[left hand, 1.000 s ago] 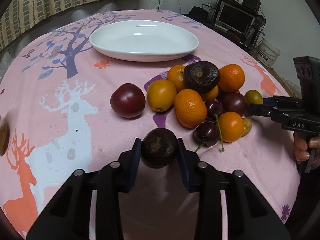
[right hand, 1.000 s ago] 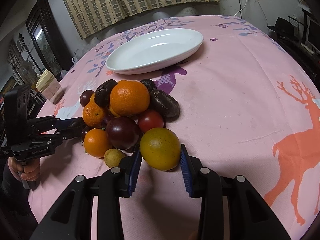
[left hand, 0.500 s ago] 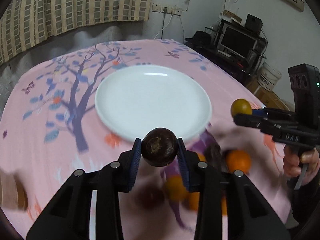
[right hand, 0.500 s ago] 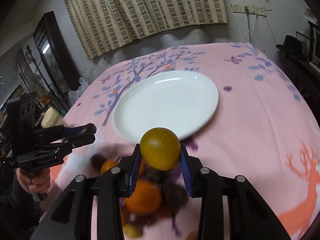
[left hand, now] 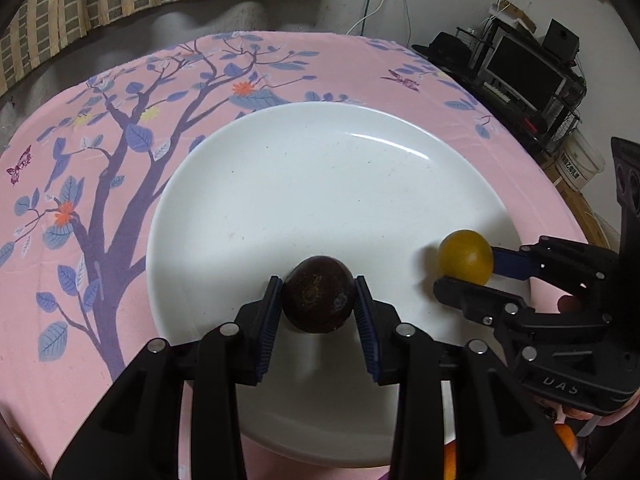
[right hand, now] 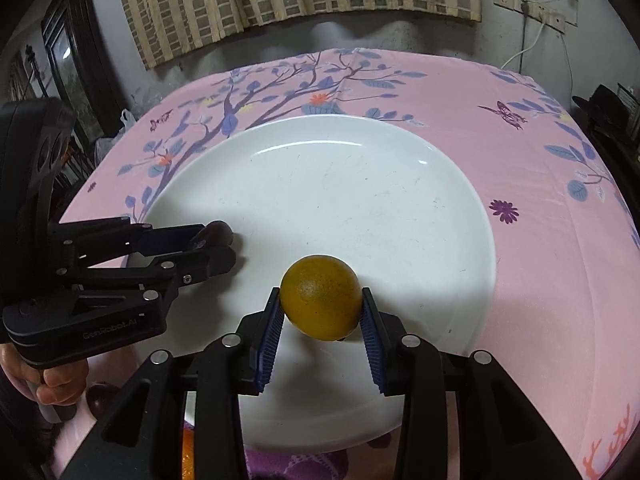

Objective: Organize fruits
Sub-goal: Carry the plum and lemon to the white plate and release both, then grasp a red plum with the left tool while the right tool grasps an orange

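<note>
A large white plate [left hand: 320, 184] lies on the pink tablecloth; it also shows in the right wrist view [right hand: 340, 200]. My left gripper [left hand: 319, 300] is shut on a dark purple-brown fruit [left hand: 319, 298] and holds it over the plate's near part. My right gripper [right hand: 320, 304] is shut on a yellow-orange fruit [right hand: 320, 296] over the plate's near part. In the left wrist view the right gripper [left hand: 460, 268] with the yellow fruit [left hand: 465, 257] is over the plate's right rim. In the right wrist view the left gripper [right hand: 216, 240] is over the plate's left side.
The pink tablecloth [left hand: 100, 160] has a tree print at the left. Bits of orange fruit show at the bottom edges [left hand: 566, 436] [right hand: 188, 456], and a dark fruit [right hand: 100, 398] lies below the left hand. Shelves with electronics [left hand: 520, 64] stand beyond the table's right edge.
Both grippers have lifted their fruits from the pile and carried them forward over the white plate. The fruit pile has dropped out of view below.
</note>
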The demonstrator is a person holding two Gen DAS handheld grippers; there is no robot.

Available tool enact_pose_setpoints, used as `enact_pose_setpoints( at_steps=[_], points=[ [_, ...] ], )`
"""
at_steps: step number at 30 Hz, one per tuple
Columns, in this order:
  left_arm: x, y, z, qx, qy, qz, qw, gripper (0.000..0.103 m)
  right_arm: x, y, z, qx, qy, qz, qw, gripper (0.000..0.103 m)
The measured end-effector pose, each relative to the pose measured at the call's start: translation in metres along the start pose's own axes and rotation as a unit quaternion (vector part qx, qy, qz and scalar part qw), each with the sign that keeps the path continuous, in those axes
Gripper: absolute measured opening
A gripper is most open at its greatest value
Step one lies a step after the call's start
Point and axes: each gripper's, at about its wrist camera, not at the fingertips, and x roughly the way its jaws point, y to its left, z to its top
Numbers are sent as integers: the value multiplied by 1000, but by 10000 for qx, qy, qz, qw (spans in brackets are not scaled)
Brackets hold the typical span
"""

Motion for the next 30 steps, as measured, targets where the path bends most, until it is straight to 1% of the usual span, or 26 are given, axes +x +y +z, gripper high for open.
enact_pose_setpoints(
  at_steps=[1, 2, 3, 4, 5, 6, 8, 11, 12, 13, 15, 16, 18, 19, 23, 30],
  points=[
    [-4, 0, 0, 6, -52, 64, 10000, 49, -4, -1, -1, 47, -25, 25, 10000, 49],
    [-10, 1, 0, 6, -115, 124, 9999, 63, -10, -2, -1, 92, -77, 46, 9999, 55],
    [-17, 1, 0, -6, -194, 160, 9997, 71, -21, -2, -1, 108, -169, 100, 9997, 58],
    [-29, 2, -1, -22, -301, 179, 9994, 74, -30, -2, -2, 101, -254, 160, 9995, 62],
    [-40, 2, -4, -17, -374, 211, 9991, 80, -40, -1, -4, 85, -354, 236, 9991, 67],
    [-51, 3, -8, -12, -441, 272, 9987, 89, -53, 3, -8, 40, -478, 347, 9982, 68],
    [-78, 6, -23, -93, -653, 425, 9969, 95, -71, 9, -18, -115, -610, 519, 9967, 72],
    [-104, 13, -56, -293, -728, 667, 9947, 97, -95, 24, -42, -478, -712, 706, 9938, 72],
    [-110, 16, -71, -453, -748, 768, 9932, 97, -100, 27, -49, -583, -688, 741, 9932, 72],
    [-115, 19, -83, -601, -782, 783, 9920, 97, -103, 29, -54, -654, -681, 757, 9926, 72],
    [-120, 26, -109, -962, -831, 685, 9895, 98, -110, 34, -70, -826, -694, 784, 9911, 72],
    [-120, 29, -121, -1129, -793, 613, 9885, 98, -112, 36, -76, -867, -691, 806, 9906, 72],
    [-118, 34, -135, -1300, -753, 487, 9874, 98, -114, 38, -89, -914, -647, 906, 9896, 72],
    [-116, 36, -140, -1348, -739, 472, 9870, 98, -115, 39, -95, -930, -630, 934, 9893, 72],
    [-114, 41, -145, -1347, -730, 677, 9859, 98, -113, 37, -111, -943, -494, 903, 9902, 72],
    [-115, 51, -147, -1477, -753, 605, 9843, 98, -105, 44, -127, -1194, -307, 723, 9897, 72]
  ],
)
